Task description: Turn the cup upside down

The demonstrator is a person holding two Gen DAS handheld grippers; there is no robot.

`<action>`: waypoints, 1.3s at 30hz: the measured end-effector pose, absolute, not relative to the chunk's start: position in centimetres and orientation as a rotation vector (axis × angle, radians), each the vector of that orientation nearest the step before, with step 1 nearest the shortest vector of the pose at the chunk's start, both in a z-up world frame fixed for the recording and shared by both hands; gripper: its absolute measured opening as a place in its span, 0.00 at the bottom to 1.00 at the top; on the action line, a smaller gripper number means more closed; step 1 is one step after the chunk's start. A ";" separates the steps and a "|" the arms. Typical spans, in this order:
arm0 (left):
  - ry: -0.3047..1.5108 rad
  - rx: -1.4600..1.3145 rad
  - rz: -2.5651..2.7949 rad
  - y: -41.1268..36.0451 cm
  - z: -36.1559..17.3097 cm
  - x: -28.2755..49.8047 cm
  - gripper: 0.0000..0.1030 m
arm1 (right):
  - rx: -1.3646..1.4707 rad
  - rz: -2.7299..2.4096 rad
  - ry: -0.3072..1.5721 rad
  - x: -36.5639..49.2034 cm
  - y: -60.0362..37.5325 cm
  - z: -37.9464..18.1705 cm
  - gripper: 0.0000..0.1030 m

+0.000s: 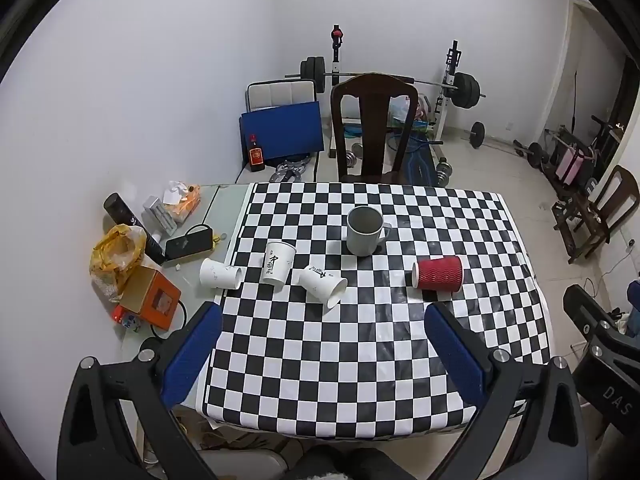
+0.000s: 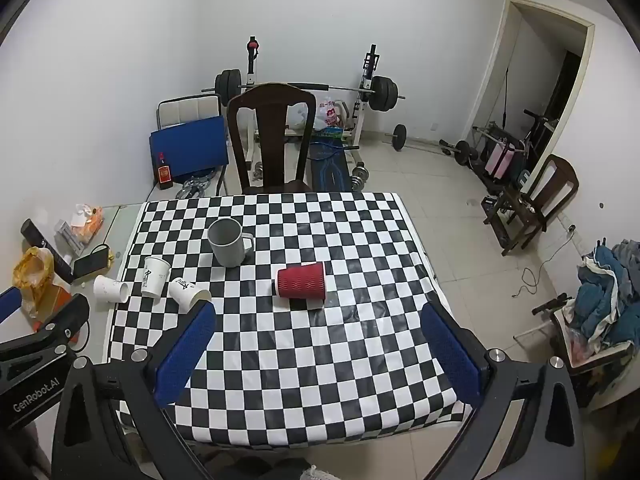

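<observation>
From where I sit at the controls, I read the desk [image 1: 360,360] left to right: off the checkered cloth lie a yellow bag [image 1: 116,256] and an orange box [image 1: 154,300], then a white paper cup [image 1: 220,274] on its side at the cloth's edge, a second white cup [image 1: 278,266] standing upright, and a third white cup [image 1: 323,285] tipped over with its mouth toward me. Behind them stands the grey mug [image 1: 365,231], upright, mouth up, handle to the right. Farthest right, the red ribbed cup [image 1: 437,273] lies on its side, long axis running across the desk. My left claw [image 1: 320,356] hangs wide open and empty above the near half of the desk; my right claw [image 2: 318,354] is likewise spread wide, holding nothing. Which cup the task means I cannot tell for sure; I judge the grey mug or the standing white cup, the upright ones. The mug sits ahead of both claws, well apart from each, slightly right of centre in the left view and left of centre in the right, so neither arm is plainly nearer, though its handle faces the right claw's side
</observation>
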State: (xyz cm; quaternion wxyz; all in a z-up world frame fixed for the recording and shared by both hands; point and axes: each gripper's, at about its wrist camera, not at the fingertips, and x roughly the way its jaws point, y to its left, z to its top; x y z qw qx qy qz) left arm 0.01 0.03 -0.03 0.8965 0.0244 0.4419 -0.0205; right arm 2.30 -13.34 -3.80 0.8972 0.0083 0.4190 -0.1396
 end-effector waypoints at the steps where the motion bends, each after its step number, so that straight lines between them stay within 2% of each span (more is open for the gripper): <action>1: 0.917 0.049 -0.042 0.0 0.0 0.0 1.00 | 0.021 -0.286 0.869 2.3 -13.4 -3.8 0.99; 39: 0.928 0.045 -0.048 0.0 -0.1 0.1 1.00 | 0.018 -0.281 0.871 2.2 -13.5 -3.9 0.99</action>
